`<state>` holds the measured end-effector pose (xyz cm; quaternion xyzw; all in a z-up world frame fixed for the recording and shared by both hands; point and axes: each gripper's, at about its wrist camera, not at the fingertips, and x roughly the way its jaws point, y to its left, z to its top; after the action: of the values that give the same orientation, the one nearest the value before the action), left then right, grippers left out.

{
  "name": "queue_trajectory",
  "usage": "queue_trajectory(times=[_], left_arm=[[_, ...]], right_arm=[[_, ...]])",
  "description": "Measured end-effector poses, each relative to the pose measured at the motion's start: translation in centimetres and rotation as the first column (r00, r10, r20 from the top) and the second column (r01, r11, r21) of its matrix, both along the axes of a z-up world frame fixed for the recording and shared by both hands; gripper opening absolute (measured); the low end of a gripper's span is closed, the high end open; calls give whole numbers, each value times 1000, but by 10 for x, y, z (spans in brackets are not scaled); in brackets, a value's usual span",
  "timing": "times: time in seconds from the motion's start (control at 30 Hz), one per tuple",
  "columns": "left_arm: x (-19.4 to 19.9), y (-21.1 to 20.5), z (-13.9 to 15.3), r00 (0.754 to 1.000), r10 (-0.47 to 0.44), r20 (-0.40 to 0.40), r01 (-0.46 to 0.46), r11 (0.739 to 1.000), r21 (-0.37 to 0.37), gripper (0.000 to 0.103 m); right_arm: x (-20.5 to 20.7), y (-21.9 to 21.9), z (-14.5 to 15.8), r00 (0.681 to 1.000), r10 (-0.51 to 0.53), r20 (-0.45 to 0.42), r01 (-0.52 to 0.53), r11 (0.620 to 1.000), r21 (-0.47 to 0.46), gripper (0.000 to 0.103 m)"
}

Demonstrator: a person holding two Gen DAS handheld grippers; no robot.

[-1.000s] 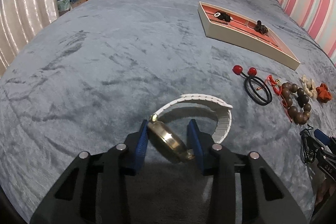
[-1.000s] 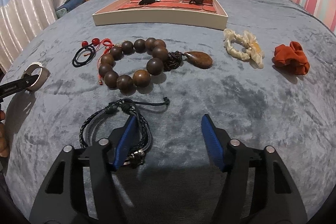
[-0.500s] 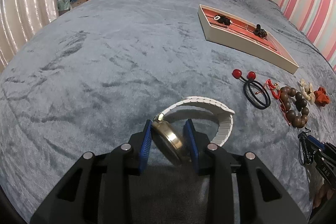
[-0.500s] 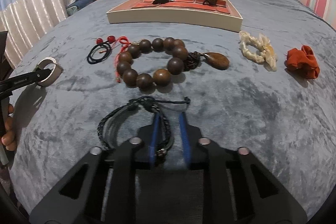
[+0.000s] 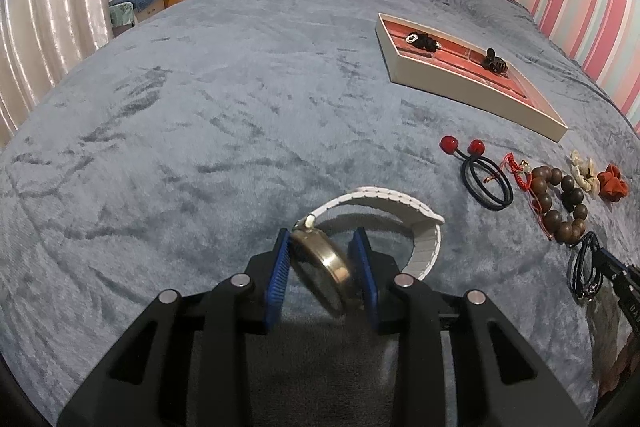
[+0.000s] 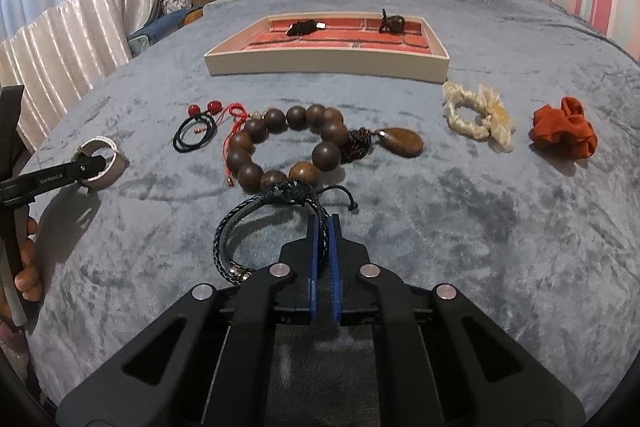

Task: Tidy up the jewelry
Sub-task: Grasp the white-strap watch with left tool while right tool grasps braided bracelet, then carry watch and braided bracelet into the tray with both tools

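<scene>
A watch [image 5: 326, 265] with a gold case and a white band lies on the grey blanket, and my left gripper [image 5: 322, 247] is shut on its case. In the right wrist view the same gripper [image 6: 94, 163] shows at the far left, holding the watch [image 6: 110, 167]. My right gripper [image 6: 324, 223] has its jaws closing tight on a strand of the black braided bracelet [image 6: 244, 227], whose loop lies to the left of the fingers. The cream tray [image 6: 320, 67] with a red lining sits farther back and holds two dark pieces.
Between the grippers and the tray [image 5: 460, 91] lie a wooden bead bracelet [image 6: 280, 147], a black hair tie with red balls [image 6: 196, 135], a red cord [image 6: 234, 123], a cream scrunchie [image 6: 476, 115] and an orange scrunchie [image 6: 564, 127]. A hand [image 6: 28, 267] holds the left gripper's handle.
My right gripper's jaws went from wide open to pressed together on the black bracelet's strand. The left jaws tightened slightly onto the watch case.
</scene>
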<state>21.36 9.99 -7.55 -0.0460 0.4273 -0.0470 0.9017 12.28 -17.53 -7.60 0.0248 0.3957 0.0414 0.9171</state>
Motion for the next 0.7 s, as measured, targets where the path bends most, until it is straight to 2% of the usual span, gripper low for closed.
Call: queue_trajectory(times=[0.47,0.53,0.6,0.7], left_arm=[[11,-17,20,998,-41,46,40,999,16,30],[14,-22,23,997,-55,51,53,998,22,26],[20,-27,25,996,-71,48,70,997,15,13],[29,-35,27,994,-92,51,91,996,12,13]], right_arm=[[19,-23,31,995,-56,85,56,998,3,6],[25,-27,37,993,-63,97,63,998,6,6],[31,-31,42,992,-70,107,69,998,11,6],[42,-36,48,990,-79,119,78,997,16,6]])
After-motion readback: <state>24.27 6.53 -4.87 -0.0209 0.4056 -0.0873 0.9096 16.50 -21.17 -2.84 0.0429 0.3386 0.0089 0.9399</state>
